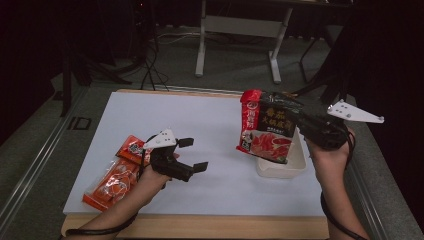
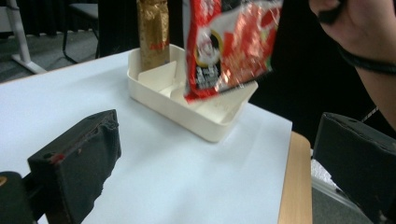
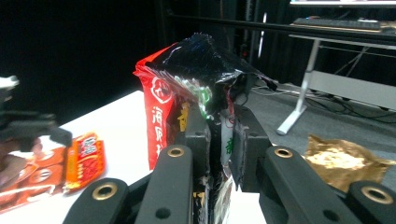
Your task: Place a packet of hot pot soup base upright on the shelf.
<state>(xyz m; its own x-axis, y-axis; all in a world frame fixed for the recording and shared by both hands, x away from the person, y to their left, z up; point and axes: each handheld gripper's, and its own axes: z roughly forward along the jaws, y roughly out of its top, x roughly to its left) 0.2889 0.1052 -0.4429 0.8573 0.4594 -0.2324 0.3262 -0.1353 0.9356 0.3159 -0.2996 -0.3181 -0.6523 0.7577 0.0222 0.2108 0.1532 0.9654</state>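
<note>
My right gripper is shut on the top edge of a red and black food packet, which hangs above a white divided tray at the table's right. In the right gripper view the jaws pinch the crumpled packet top. My left gripper stands open over the white table, left of centre, with nothing between its fingers. Its wide-apart jaws face the tray and the hanging packet. A gold packet stands upright in the tray's far compartment.
Two orange packets lie flat at the table's left, beside my left hand. The table's wooden front edge runs below. Desk legs and cables stand on the floor behind the table.
</note>
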